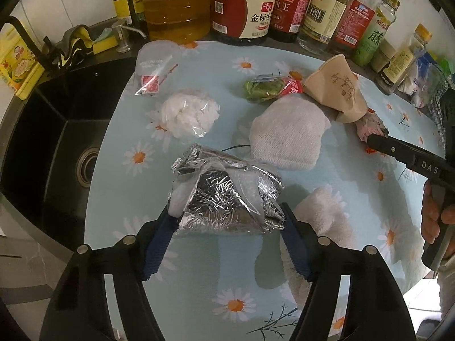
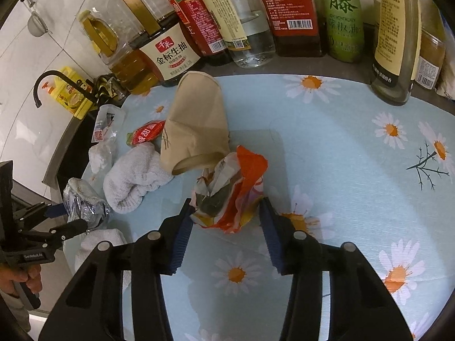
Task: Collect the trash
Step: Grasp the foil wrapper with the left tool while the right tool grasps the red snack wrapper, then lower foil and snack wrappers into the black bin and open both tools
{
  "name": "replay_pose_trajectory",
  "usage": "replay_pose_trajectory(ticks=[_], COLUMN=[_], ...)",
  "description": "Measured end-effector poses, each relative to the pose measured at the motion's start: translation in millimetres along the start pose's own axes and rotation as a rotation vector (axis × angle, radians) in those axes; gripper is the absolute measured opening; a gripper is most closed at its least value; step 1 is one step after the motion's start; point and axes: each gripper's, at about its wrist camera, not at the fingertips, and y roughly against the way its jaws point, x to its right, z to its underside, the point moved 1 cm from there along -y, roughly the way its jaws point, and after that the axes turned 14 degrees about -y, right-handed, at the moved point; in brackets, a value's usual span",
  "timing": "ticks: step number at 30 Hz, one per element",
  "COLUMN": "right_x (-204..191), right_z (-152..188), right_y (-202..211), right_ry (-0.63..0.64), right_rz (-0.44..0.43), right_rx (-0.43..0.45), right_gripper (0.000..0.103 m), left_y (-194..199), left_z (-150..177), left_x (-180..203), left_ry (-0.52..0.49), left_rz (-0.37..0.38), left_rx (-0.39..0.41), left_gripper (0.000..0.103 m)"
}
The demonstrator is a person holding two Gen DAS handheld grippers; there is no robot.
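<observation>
Left wrist view: left hand-held gripper (image 1: 227,213) pointing steeply down, blue pads (image 1: 159,237) pressed on both ends of a crumpled foil wrapper (image 1: 227,196), so gripping it just above the daisy-print tabletop (image 1: 199,270). Taking the white knitted cloth (image 1: 287,133) as landmark: foil wrapper just in front of it and a little left; clear plastic bag with white filling (image 1: 189,113) to its left; flat clear packet with a red label (image 1: 152,69) further left and behind; green-and-red snack wrapper (image 1: 268,86) just behind it; crushed brown paper cup (image 1: 334,91) behind and right, touching its edge; second white cloth (image 1: 327,213) in front and right. Black sink (image 1: 42,130) well to the left of the cloth, row of sauce and oil bottles (image 1: 241,8) along the back beyond it. Right hand-held gripper (image 1: 369,137) reaching in from the right, tips at a pinkish scrap beside the cup, a hand (image 1: 435,216) on its handle. Right wrist view: right hand-held gripper (image 2: 226,216) closed on a crumpled orange-and-white plastic wrapper (image 2: 233,193), left pad pressed into it, right pad against its other side. Wrapper lying to the right of the white knitted cloth (image 2: 133,179) and just in front of the paper cup (image 2: 196,128). Left hand-held gripper (image 2: 71,218) visible at the left edge, clamped on the foil wrapper (image 2: 82,199), just left of the cloth.
</observation>
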Motion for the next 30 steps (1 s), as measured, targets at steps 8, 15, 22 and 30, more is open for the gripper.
replay_pose_trajectory(ticks=[8,15,22,30], right_x=[-3.6,-8.2,-22.3,-48.1], right_z=[9.8,27.7,57.1,105.2], right_y=[15.1,29.5,44.0,66.2], right_ry=[0.005,-0.020,-0.041,-0.114], right_rz=[-0.011,-0.003,0.040,0.089], right_rx=[0.022,0.041,0.073,0.138], right_gripper=[0.047,0.047,0.047,0.047], left_y=[11.2,24.7,43.3,59.6], left_z=[4.5,10.3,24.5,44.8], left_x=[0.2,-2.2,-10.1,-22.5], left_ry=[0.000,-0.021,-0.064,-0.133], left_rz=[0.000,0.015,0.060,0.126], left_rx=[0.029,0.067,0.129,0.176], left_gripper=[0.069,0.069,0.069,0.069])
